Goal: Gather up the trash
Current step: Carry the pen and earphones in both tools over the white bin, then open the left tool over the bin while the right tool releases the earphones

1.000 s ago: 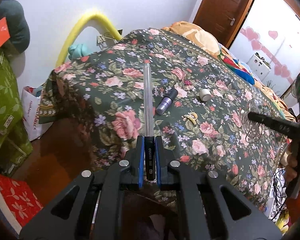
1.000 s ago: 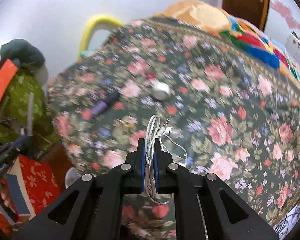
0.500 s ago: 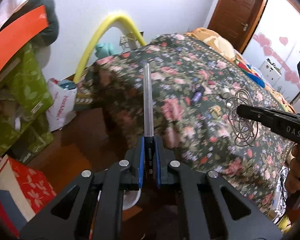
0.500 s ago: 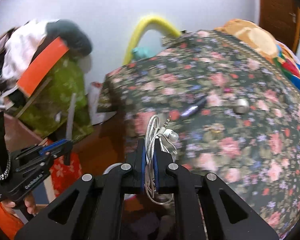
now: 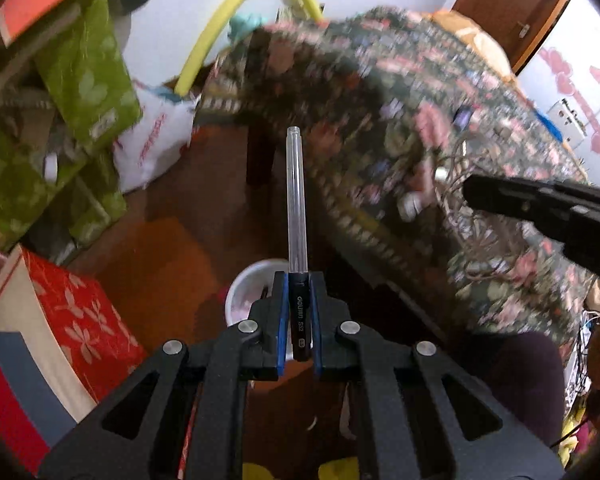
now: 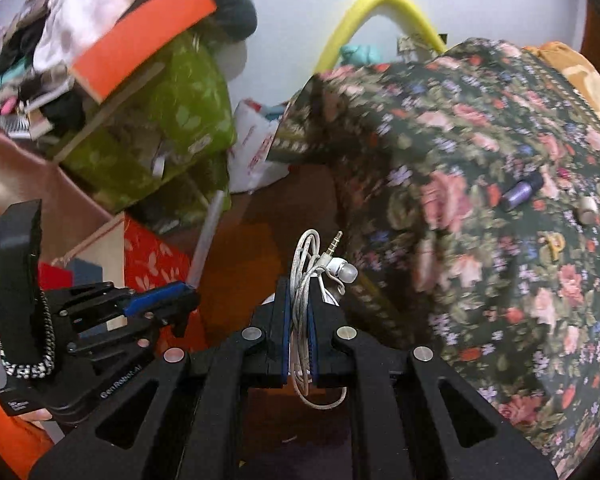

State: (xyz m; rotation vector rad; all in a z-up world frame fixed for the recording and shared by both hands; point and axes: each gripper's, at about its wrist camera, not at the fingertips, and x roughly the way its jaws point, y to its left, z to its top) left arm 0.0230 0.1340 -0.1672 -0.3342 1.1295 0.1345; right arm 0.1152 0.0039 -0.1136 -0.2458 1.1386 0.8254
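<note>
My left gripper is shut on a clear plastic pen barrel with a black end that points forward, out past the table edge. A white round bin stands on the brown floor right below its fingertips. My right gripper is shut on a bundle of white earphones, with jack plug and earbud sticking out on top. In the right wrist view the left gripper and its pen barrel show at the left. In the left wrist view the right gripper enters from the right.
The table with the floral cloth fills the right and bears a purple tube, a small cap and a yellow clip. Green bags, a white bag and a red patterned box crowd the left floor.
Both grippers have swung left off the table toward the floor, each keeping its hold. The white bin has come into view under the left gripper.
</note>
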